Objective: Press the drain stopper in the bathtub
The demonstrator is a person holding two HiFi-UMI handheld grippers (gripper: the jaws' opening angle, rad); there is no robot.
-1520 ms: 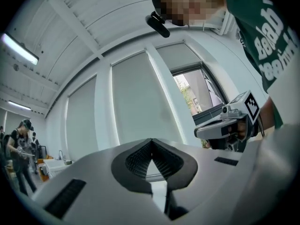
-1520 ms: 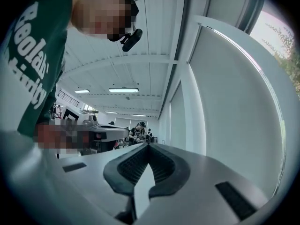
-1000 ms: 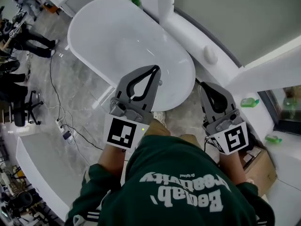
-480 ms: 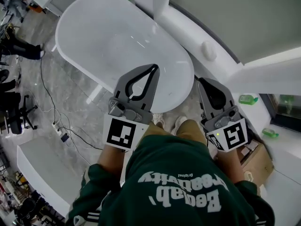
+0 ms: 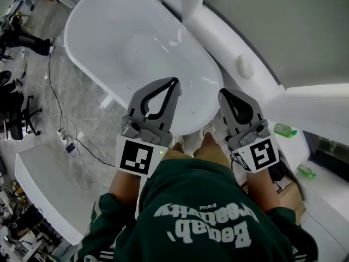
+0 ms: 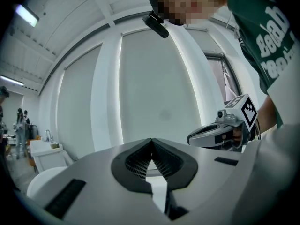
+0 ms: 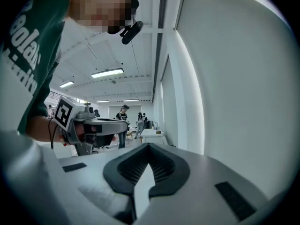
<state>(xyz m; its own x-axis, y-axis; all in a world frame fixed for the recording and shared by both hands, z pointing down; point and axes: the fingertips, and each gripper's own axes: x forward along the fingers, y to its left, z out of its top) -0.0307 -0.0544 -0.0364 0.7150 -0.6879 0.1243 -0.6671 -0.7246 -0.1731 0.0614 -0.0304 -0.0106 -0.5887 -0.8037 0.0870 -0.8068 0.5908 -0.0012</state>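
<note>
A white oval bathtub [image 5: 109, 21] fills the upper middle of the head view. I cannot make out the drain stopper on its pale floor. My left gripper [image 5: 175, 82] hangs over the tub's near end, jaws shut with nothing between them. To its right, my right gripper [image 5: 222, 93] is just beyond the tub's near right rim, also shut and empty. In the left gripper view my left gripper [image 6: 151, 142] points at a white wall, with the right gripper [image 6: 197, 137] beside it. In the right gripper view my right gripper [image 7: 149, 147] faces along the wall, the left gripper [image 7: 123, 121] at its left.
A white ledge [image 5: 218, 37] runs along the tub's right side and carries a round white object [image 5: 244, 65]. Green bottles [image 5: 284, 129] and a cardboard box [image 5: 286, 188] lie at the right. Cables [image 5: 65, 141] trail over the grey floor at the left, near a white counter [image 5: 41, 187].
The person has stepped closer to the tub. Both grippers have come forward, and the right one now stands nearer the left, next to the tub's rim. Both stayed shut.
</note>
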